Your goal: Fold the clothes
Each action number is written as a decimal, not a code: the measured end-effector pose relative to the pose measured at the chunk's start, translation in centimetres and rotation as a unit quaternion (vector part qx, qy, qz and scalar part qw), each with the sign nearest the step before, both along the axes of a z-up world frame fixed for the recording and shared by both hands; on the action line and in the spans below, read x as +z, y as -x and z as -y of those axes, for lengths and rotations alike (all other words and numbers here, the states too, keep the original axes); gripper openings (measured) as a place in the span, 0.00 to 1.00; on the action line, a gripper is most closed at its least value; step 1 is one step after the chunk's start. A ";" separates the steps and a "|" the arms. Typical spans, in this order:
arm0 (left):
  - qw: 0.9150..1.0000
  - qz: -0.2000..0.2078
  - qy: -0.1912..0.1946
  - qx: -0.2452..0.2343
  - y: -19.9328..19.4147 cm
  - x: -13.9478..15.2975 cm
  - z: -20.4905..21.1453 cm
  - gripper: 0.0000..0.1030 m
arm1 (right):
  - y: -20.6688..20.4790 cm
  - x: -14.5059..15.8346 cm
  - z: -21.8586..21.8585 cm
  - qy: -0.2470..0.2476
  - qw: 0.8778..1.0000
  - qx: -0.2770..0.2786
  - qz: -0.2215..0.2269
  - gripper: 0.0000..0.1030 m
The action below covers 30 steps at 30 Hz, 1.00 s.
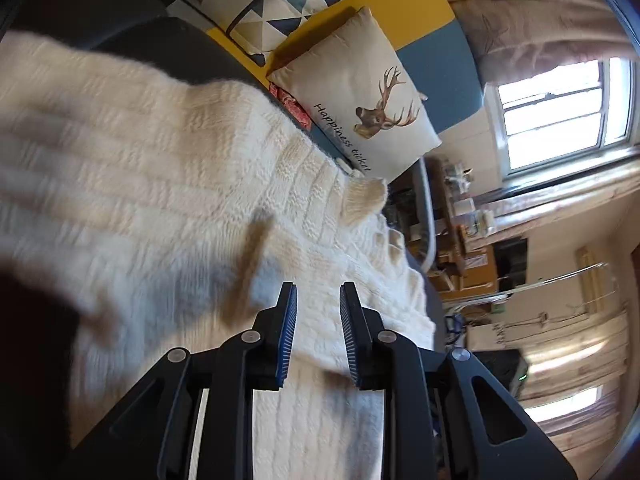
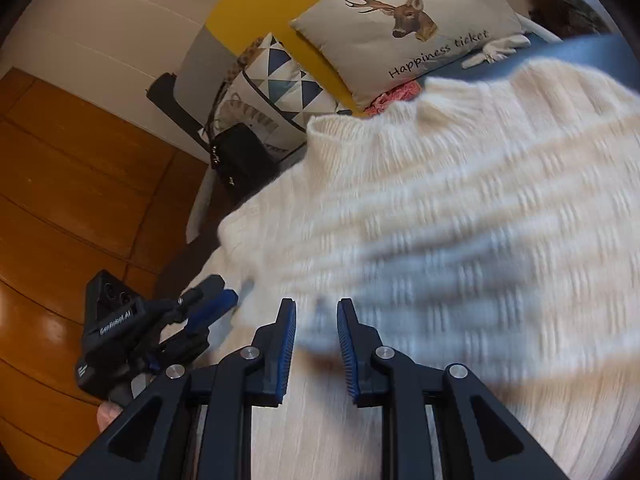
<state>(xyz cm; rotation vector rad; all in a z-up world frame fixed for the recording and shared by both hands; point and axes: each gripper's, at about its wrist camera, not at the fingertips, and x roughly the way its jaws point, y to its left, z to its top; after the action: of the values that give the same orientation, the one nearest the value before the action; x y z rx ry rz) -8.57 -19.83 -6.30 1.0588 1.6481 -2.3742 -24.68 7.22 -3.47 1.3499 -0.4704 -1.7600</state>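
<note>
A cream knitted sweater (image 2: 420, 208) lies spread over the dark bed, filling the near and middle ground. Far behind it leans a deer-print pillow (image 2: 404, 24), a triangle-patterned cushion (image 2: 280, 80) to its left. The right gripper (image 2: 316, 312) and left gripper (image 1: 318, 294) hover above the knit, jaws parted and holding nothing.

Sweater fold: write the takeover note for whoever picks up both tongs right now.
Left tongs: open, nothing between the pads, over the sweater.
Right tongs: open, nothing gripped, above the near part of the sweater.
Sweater: cream knit, spread on the bed, collar toward the deer pillow; a cuff lies near that pillow.
Done: laid out; how far it is folded is unclear from the blur.
Left: grip an edge, fold, tidy.
</note>
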 end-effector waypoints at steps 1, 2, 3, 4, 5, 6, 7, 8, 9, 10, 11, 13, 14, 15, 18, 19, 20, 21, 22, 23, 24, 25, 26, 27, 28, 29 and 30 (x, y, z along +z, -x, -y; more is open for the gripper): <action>1.000 -0.007 -0.013 0.008 -0.9 0.1 0.3 0.24 | -0.5 -0.4 -0.9 0.007 1.000 -0.007 0.011 0.21; 0.999 -0.014 -0.027 0.016 -1.9 0.2 0.6 0.25 | -0.9 -0.9 -1.8 0.013 1.000 -0.014 0.017 0.21; 0.998 -0.022 -0.041 0.030 -3.2 0.3 1.3 0.28 | -1.4 -1.3 -2.7 0.019 0.999 -0.020 0.024 0.21; 0.997 -0.028 -0.051 0.049 -4.5 0.3 2.1 0.30 | -1.8 -1.9 -3.6 0.032 0.998 -0.025 0.040 0.21; 0.995 -0.034 -0.059 0.068 -5.8 0.3 2.9 0.30 | -2.1 -2.5 -4.5 0.046 0.997 -0.029 0.056 0.21; 0.993 -0.038 -0.068 0.088 -7.3 0.3 3.9 0.30 | -2.5 -2.8 -5.4 0.053 0.996 -0.035 0.061 0.21; 0.990 -0.042 -0.072 0.112 -9.2 0.4 5.2 0.30 | -2.9 -3.1 -6.2 0.060 0.995 -0.042 0.066 0.21; 0.988 -0.045 -0.071 0.133 -11.0 0.6 6.4 0.30 | -3.2 -3.4 -7.0 0.067 0.994 -0.048 0.070 0.21; 0.984 -0.045 -0.066 0.158 -13.0 0.8 7.9 0.30 | -3.5 -3.3 -7.5 0.072 0.994 -0.052 0.067 0.20; 0.980 -0.044 -0.062 0.184 -15.3 1.0 9.4 0.30 | -3.5 -3.0 -7.8 0.074 0.994 -0.054 0.063 0.20; 0.975 -0.044 -0.059 0.211 -17.6 1.1 11.2 0.30 | -3.6 -2.8 -8.1 0.076 0.994 -0.057 0.059 0.21; 0.959 -0.032 -0.058 0.276 -22.6 1.1 14.7 0.30 | -3.8 -2.1 -8.1 0.081 0.994 -0.057 0.045 0.25; 0.951 -0.030 -0.060 0.302 -24.5 0.9 16.1 0.30 | -3.8 -1.9 -8.0 0.080 0.994 -0.058 0.041 0.25; 0.943 -0.022 -0.064 0.326 -26.3 0.6 17.5 0.30 | -3.9 -1.8 -7.9 0.080 0.994 -0.059 0.038 0.25; 0.917 -0.006 -0.090 0.388 -30.8 -0.6 21.7 0.30 | -4.2 -1.8 -7.5 0.063 0.995 -0.063 0.032 0.27; 0.909 0.000 -0.102 0.405 -31.8 -1.1 22.8 0.30 | -4.4 -1.9 -7.3 0.055 0.996 -0.063 0.032 0.28; 0.902 0.003 -0.106 0.418 -32.4 -1.4 23.7 0.30 | -4.5 -2.0 -7.1 0.048 0.996 -0.064 0.032 0.28; 0.896 0.005 -0.109 0.431 -33.1 -1.7 24.6 0.31 | -4.7 -2.1 -7.3 0.044 0.997 -0.062 0.032 0.28; 0.889 0.011 -0.115 0.442 -33.3 -2.0 25.2 0.31 | -5.0 -2.0 -7.1 0.037 0.997 -0.061 0.028 0.28; 0.883 0.019 -0.122 0.453 -33.5 -2.3 25.7 0.31 | -5.1 -1.9 -6.9 0.031 0.997 -0.061 0.026 0.28; 0.879 0.018 -0.128 0.459 -33.5 -2.6 26.2 0.32 | -5.2 -1.8 -6.6 0.024 0.998 -0.060 0.024 0.28; 0.878 0.016 -0.133 0.460 -33.4 -2.9 26.7 0.32 | -5.2 -1.7 -6.5 0.019 0.998 -0.060 0.023 0.28; 0.873 0.020 -0.142 0.466 -33.3 -3.2 27.0 0.32 | -5.3 -1.6 -6.4 0.014 0.998 -0.061 0.022 0.29; 0.870 0.019 -0.148 0.470 -33.1 -3.5 27.3 0.32 | -5.3 -1.5 -6.3 0.009 0.998 -0.062 0.021 0.29; 0.868 0.016 -0.153 0.473 -32.9 -3.8 27.5 0.32 | -5.4 -1.5 -6.4 0.006 0.998 -0.062 0.021 0.29; 0.865 0.017 -0.158 0.475 -32.9 -4.1 28.0 0.32 | -5.4 -1.4 -6.3 0.003 0.998 -0.063 0.020 0.29; 0.863 0.018 -0.162 0.478 -32.9 -4.4 28.4 0.32 | -5.4 -1.4 -6.2 0.000 0.998 -0.064 0.020 0.30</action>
<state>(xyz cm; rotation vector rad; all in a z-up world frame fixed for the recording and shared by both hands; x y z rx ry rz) 24.34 -48.22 -10.70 0.1553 1.9444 -1.4449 -19.30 13.43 -4.82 1.3833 -0.5912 -1.8388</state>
